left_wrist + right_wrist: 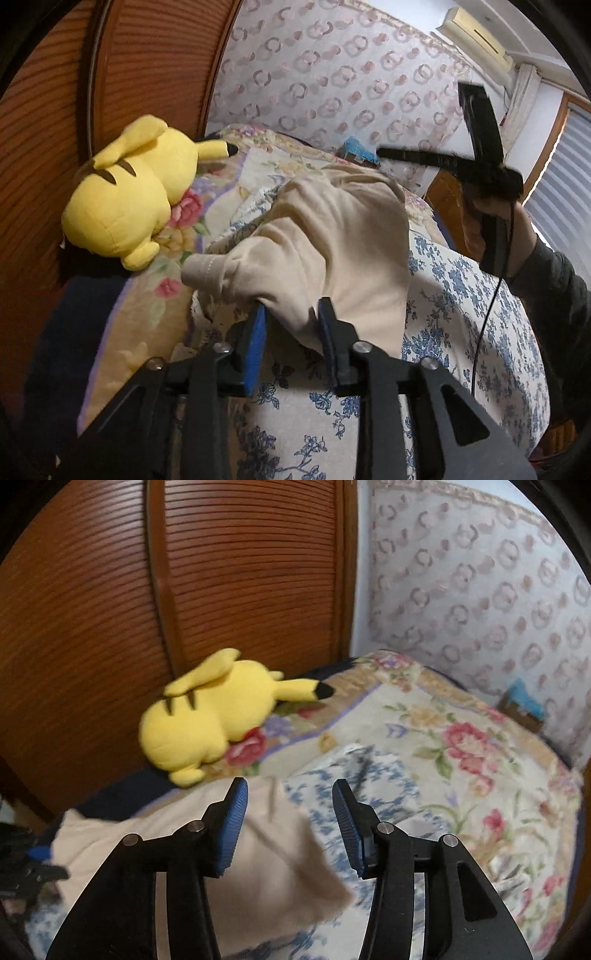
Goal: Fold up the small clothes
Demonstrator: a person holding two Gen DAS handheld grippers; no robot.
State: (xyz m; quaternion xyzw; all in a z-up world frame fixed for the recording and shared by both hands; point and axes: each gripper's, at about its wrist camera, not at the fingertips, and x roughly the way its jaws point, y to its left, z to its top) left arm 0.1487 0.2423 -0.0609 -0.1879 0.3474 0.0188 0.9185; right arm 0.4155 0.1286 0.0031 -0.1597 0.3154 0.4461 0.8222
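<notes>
A beige small garment (332, 229) lies bunched on a blue-flowered sheet (461, 314) on the bed. My left gripper (293, 321) stands at its near edge. A fold of the cloth sits loosely between the blue pads (258, 332), which stand apart and do not pinch it. My right gripper (424, 120) is up at the right in a hand, its fingers spread and empty. In the right wrist view the right gripper (288, 794) is open with nothing between its fingers, and the beige garment (258, 867) lies blurred below its left finger.
A yellow plush toy (207, 720) lies at the bed's far left, against louvred wooden doors (240, 572). A rose-patterned blanket (461, 746) covers the far side up to the patterned wall. A small blue box (524, 701) sits by that wall. A black cable (491, 314) hangs from the right hand.
</notes>
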